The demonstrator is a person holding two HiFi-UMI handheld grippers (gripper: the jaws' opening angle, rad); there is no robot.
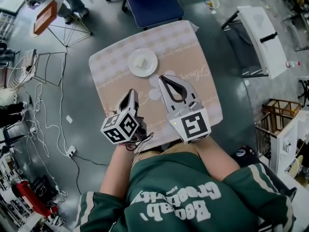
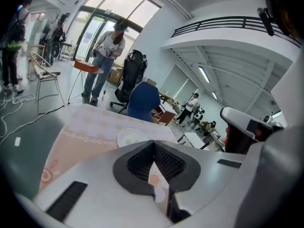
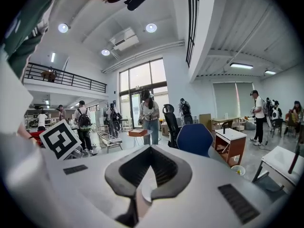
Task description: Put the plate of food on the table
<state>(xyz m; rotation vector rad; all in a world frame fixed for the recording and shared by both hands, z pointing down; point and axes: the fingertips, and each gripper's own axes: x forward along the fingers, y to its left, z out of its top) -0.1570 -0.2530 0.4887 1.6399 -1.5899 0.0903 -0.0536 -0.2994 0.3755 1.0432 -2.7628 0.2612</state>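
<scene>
Grey-and-white left gripper [image 1: 131,96]: jaws pressed together at the tips with nothing between them. Through the loop behind the tips I see only patterned cloth. It is over the near half of the table [image 1: 193,64].
Plate [image 1: 152,68]: white and flat on the cloth, ahead of both grippers and apart from them. It lies ahead and to the right of my left tips, and ahead and a little left of my right tips, nearer the right ones.
Food [image 1: 141,61]: one pale lump near the plate's middle.
Right gripper [image 1: 164,78]: also closed tip to tip and holding nothing. It reaches further forward than the left.
Task, as I judge it: the plate already sits on the table, so nothing seems left to carry.
Risk, shove: pushing either closed gripper forward would butt the rim and slide the plate toward the far edge, where the blue chair [image 1: 150,4] stands.
Risk, cloth: dragging a jaw across the cloth could pull it, and the plate with it.
Risk, food: a tilt in any lift could let the loose lump slip off.
Hidden: the near table edge is under my grippers and arms. The right gripper's own camera shows no plate, because its jaws cover that spot. I cannot tell what the food is.
</scene>
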